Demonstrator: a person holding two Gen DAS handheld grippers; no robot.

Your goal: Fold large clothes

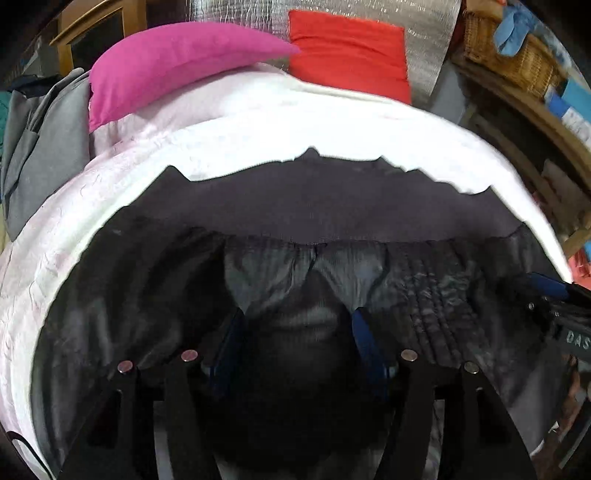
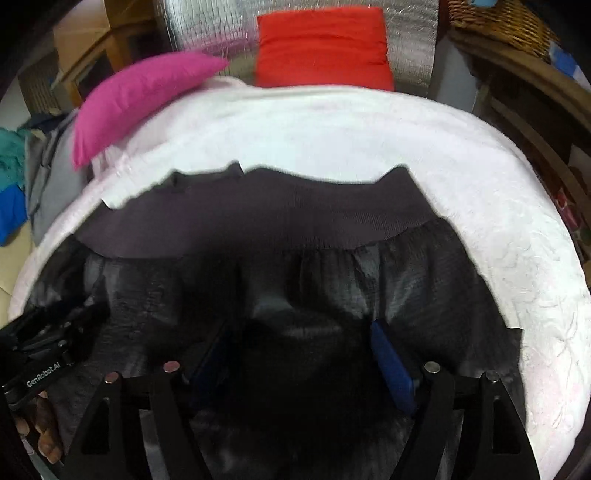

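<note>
A dark garment (image 1: pixel 295 206) with a ribbed waistband and shiny black fabric lies on a white bedcover (image 1: pixel 258 122); it also shows in the right wrist view (image 2: pixel 258 221). My left gripper (image 1: pixel 297 325) has its blue pads spread wide, with bunched dark fabric between them. My right gripper (image 2: pixel 301 343) stands the same way, its blue pads apart with dark fabric between them. The right gripper shows at the right edge of the left wrist view (image 1: pixel 554 295). The left gripper shows at the left edge of the right wrist view (image 2: pixel 44 339).
A pink pillow (image 1: pixel 177 62) and a red pillow (image 1: pixel 347 51) lie at the back of the bed. Grey clothes (image 1: pixel 44 147) are piled at the left. A wicker basket (image 1: pixel 509 55) sits on wooden shelving at the right. A silver foil panel (image 2: pixel 207 26) stands behind.
</note>
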